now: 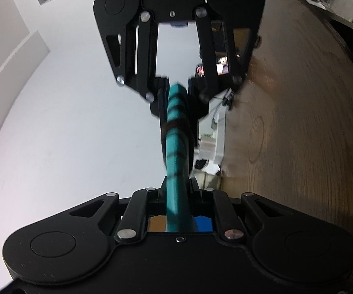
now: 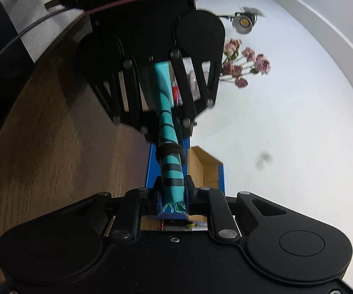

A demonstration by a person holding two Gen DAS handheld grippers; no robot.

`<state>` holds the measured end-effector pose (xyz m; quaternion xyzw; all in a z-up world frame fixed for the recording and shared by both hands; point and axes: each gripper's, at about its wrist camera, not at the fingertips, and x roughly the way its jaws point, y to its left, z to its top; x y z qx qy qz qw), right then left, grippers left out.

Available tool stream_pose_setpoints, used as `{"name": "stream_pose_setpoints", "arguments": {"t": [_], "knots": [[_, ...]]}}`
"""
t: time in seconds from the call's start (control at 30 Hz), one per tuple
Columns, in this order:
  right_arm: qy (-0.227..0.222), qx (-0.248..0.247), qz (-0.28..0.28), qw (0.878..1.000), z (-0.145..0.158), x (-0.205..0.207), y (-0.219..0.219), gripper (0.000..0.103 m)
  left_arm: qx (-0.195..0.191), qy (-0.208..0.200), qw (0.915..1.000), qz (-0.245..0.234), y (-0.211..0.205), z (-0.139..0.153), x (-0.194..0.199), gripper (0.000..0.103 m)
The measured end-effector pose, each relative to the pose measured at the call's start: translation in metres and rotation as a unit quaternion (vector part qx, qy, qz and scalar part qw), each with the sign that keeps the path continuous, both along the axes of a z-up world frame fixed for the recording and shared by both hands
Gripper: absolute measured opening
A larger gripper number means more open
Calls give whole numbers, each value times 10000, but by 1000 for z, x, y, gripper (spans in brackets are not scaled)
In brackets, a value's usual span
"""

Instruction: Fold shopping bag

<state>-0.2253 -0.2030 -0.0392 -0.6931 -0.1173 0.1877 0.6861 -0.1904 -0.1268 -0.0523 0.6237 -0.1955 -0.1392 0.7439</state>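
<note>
Left wrist view is showing the bag (image 1: 176,132), rolled into a teal tube, spanning straight between both tools: left hand-held gripper (image 1: 176,196) is clamping one end, right hand-held gripper (image 1: 176,85) the other, facing each other above the worktop (image 1: 298,147).

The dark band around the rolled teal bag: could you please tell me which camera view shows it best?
The right wrist view: the dark band is sharp there, looped round the rolled teal bag between the two tools. In the left wrist view the band is also visible but motion-blurred, a dark smear across the roll.
</note>
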Motion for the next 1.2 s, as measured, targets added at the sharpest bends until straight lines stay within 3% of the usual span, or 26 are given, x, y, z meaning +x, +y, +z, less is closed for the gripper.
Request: {"name": "stream_pose_setpoints", "arguments": {"t": [0.33,0.5,0.67,0.77,0.9,0.93,1.03,1.2], "knots": [[117,149,-311,9993,-2,13,-8,16,11,160,9997,192,17,-4,-4,23],[132,250,-544,9981,-9,17,-4,19,57,275,9993,231,20,-4,-8,11],[200,478,-610,9968,-15,20,24,14,196,134,9997,38,1,-1,-10,10],[272,724,-765,9941,-10,22,32,14,116,255,9996,-42,-13,1,-13,9],[-109,727,-913,9931,-21,30,21,19,44,230,9997,-11,-16,3,-14,9],[-149,665,-987,9928,-23,32,16,24,49,226,9997,2,-16,4,-15,9],[-73,659,-1248,9900,-27,37,3,24,161,234,9996,-6,-9,1,-20,9],[119,1138,-1454,9827,-21,43,27,17,152,201,9997,-77,-17,1,-27,9]]}}
